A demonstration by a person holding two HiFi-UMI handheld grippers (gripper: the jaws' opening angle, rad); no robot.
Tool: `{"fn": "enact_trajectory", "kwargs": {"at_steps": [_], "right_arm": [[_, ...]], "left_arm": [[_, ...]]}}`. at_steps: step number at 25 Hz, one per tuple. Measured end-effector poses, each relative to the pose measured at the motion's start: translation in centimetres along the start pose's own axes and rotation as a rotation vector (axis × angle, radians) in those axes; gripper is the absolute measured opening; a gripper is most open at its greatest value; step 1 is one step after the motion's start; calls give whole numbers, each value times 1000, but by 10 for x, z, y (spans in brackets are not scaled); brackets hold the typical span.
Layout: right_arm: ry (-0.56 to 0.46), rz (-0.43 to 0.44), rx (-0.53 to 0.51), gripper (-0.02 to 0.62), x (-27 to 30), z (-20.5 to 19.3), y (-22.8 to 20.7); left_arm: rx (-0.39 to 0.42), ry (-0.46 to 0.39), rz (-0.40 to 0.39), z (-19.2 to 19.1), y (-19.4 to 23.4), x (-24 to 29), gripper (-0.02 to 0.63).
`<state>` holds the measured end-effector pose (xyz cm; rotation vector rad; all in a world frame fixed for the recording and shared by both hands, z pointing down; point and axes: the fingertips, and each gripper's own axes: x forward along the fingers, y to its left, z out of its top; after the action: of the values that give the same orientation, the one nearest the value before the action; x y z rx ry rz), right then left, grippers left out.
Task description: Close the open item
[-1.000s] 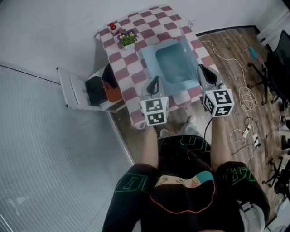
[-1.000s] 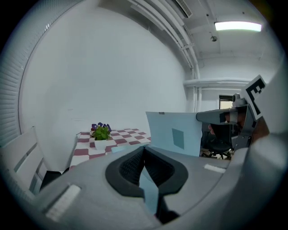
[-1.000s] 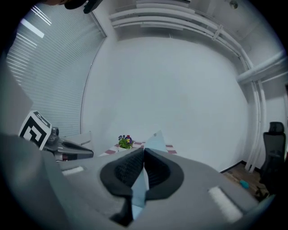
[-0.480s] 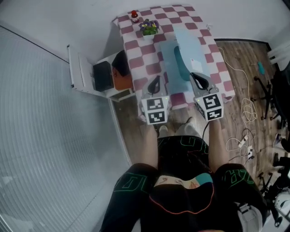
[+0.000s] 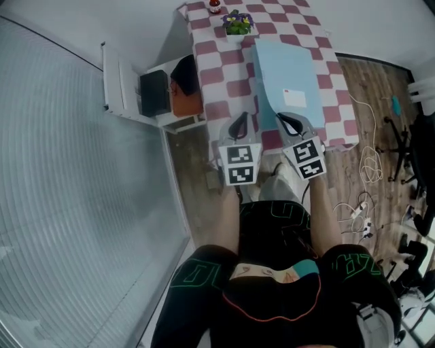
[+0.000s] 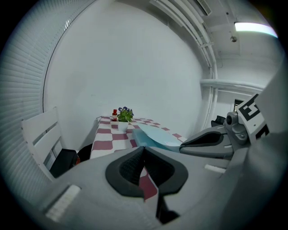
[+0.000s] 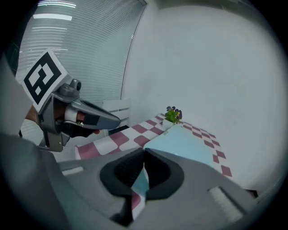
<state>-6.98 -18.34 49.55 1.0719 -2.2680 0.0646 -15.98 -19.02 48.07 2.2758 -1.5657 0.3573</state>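
Note:
A light blue box [image 5: 289, 81] lies on the red-and-white checked table [image 5: 231, 68], its lid down and flat in the head view. The lid [image 7: 184, 143] also fills the middle of the right gripper view and shows in the left gripper view as a pale blue slab [image 6: 155, 137]. My right gripper [image 5: 282, 117] hovers at the box's near edge, jaws shut with nothing between them; whether it touches the lid is unclear. My left gripper [image 5: 241, 117] hangs just left of the box over the table's near edge, also shut and empty.
A small potted plant [image 5: 237, 24] and a red bottle [image 5: 215, 5] stand at the table's far end. A white chair [image 5: 115, 81] with a black bag [image 5: 155, 93] sits left of the table. Cables [image 5: 370, 163] trail on the wooden floor to the right.
The box's lid stood open a second ago, came halfway over, and now lies flat. Both grippers stayed close together at the near edge while the head view shifted.

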Motion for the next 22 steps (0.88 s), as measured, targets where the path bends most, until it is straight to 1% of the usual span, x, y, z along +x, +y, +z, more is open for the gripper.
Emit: {"fn": "enact_trajectory", "kwargs": {"at_steps": [6, 10, 14, 22], "right_arm": [[62, 47, -34, 12, 19, -16, 14], [102, 71, -52, 14, 31, -27, 21], [141, 89, -66, 18, 38, -37, 26], [234, 106, -144, 32, 49, -49, 37]], "left_arm": [[-34, 17, 44, -15, 12, -4, 9], [-45, 28, 57, -20, 17, -2, 9], [-46, 38, 63, -24, 21, -1, 9], [-58, 40, 54, -23, 24, 7, 9]]}}
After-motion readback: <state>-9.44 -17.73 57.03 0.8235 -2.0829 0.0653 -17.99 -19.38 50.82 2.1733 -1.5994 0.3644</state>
